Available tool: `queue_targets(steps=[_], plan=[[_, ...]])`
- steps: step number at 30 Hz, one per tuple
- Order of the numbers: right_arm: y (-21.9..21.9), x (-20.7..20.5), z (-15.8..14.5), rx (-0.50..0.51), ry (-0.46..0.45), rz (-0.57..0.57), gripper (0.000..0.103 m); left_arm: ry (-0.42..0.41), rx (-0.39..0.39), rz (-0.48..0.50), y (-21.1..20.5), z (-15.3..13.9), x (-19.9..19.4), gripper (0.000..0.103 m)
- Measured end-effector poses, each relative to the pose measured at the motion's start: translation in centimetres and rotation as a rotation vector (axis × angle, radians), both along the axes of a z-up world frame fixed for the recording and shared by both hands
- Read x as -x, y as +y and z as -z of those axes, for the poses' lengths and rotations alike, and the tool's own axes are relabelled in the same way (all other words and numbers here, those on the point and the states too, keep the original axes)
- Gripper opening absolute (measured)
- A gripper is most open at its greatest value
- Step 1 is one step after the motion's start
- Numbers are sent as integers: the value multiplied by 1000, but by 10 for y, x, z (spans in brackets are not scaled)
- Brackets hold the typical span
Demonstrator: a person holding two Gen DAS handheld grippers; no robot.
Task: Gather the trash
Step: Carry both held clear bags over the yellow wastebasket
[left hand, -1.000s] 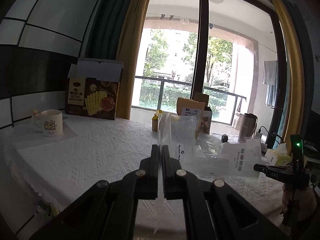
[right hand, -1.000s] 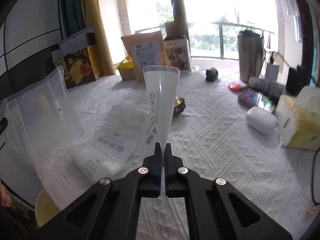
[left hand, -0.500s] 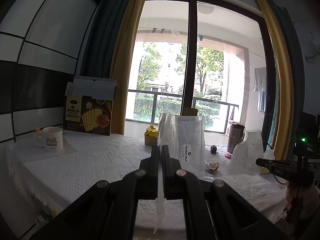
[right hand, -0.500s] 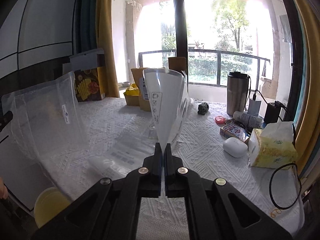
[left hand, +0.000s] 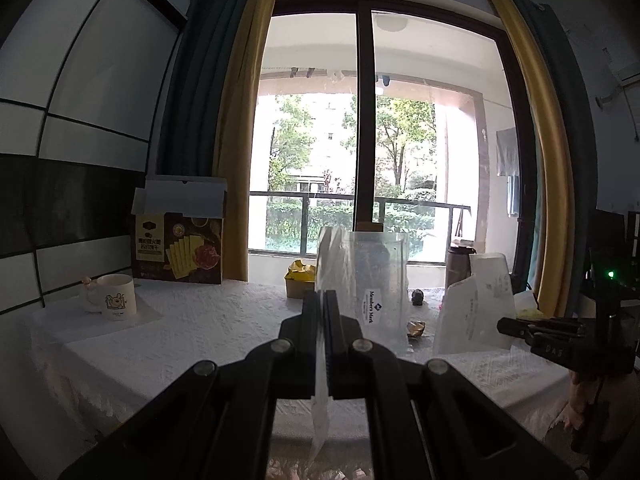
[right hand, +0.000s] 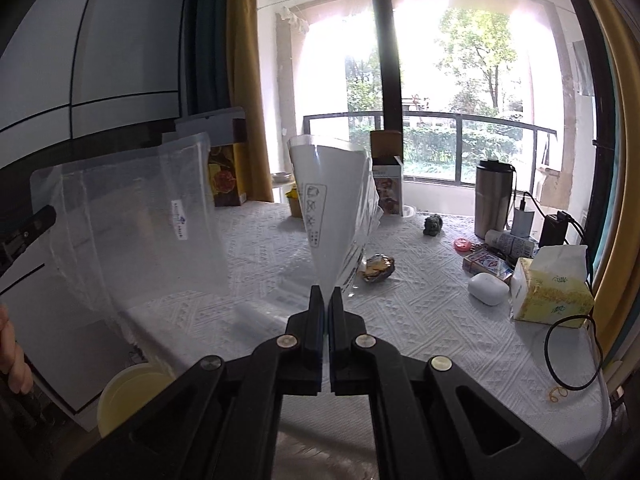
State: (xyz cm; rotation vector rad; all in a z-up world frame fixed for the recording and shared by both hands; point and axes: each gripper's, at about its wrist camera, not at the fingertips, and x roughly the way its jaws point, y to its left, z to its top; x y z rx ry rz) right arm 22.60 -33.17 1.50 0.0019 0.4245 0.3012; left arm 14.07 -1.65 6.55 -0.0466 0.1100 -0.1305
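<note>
Both tongs are clamped on plastic trash. At the lower centre of the left wrist view, the left gripper (left hand: 324, 300) pinches the edge of a clear zip bag (left hand: 370, 276), which stands upright above the white tablecloth (left hand: 208, 328); nothing can be made out inside it. At the lower centre of the right wrist view, the right gripper (right hand: 326, 294) pinches a frosted plastic pouch (right hand: 330, 204) by its lower corner, its wide end fanning upward. On the cloth lie a crumpled wrapper (right hand: 376, 268) at centre and flat clear packaging (right hand: 276, 304) just beside the right tongs. A mug (left hand: 116, 296) and an opened cracker box (left hand: 178, 248) sit at left, a tissue box (right hand: 550, 290) with a tissue sticking out at right, and a yellow bin (right hand: 130, 392) at lower left.
</note>
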Motion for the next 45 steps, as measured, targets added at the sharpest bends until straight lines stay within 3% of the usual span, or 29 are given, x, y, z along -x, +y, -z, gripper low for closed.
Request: queue_targets(steps=[14, 21, 34, 45], plan=[[50, 33, -4, -10, -20, -124, 1, -12, -29, -50, 15, -2, 37, 2], [84, 48, -1, -4, -16, -190, 1, 19, -30, -102, 36, 7, 50, 3], [150, 60, 13, 2, 19, -326, 2, 163, -40, -235, 89, 42, 82, 3], [198, 77, 31, 26, 53, -434, 2, 385, -25, -287, 111, 105, 84, 3]])
